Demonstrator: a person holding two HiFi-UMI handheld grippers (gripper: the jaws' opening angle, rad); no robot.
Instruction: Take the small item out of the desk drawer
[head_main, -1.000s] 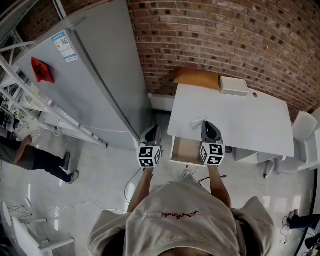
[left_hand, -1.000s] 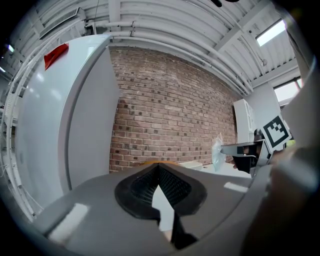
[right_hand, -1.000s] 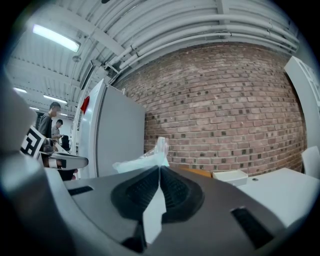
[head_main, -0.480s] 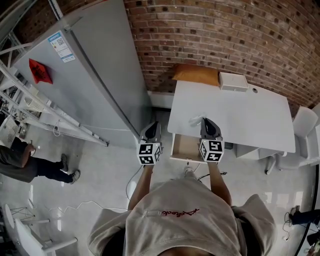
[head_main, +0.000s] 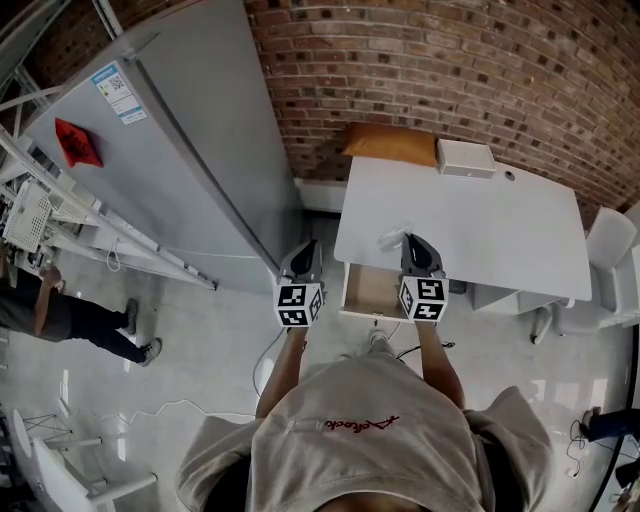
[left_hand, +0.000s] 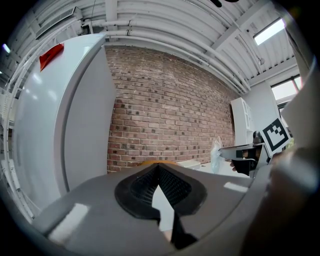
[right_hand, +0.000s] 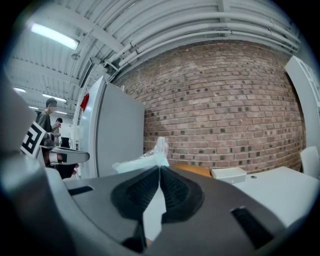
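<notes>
The small item is a clear plastic packet; it sticks out of the shut tips of my right gripper, just above the front left edge of the white desk. In the right gripper view the packet pokes up past the closed pads of that gripper. Below it the desk drawer stands pulled out, its wooden inside showing. My left gripper hangs left of the drawer over the floor, jaws shut with nothing in them.
A tall grey refrigerator stands left of the desk against the brick wall. An orange cushion and a white box lie at the desk's back. A white chair is at the right; a person stands far left.
Both grippers have stayed almost still, the packet still held in the right one. The person at the far left has shifted about.
</notes>
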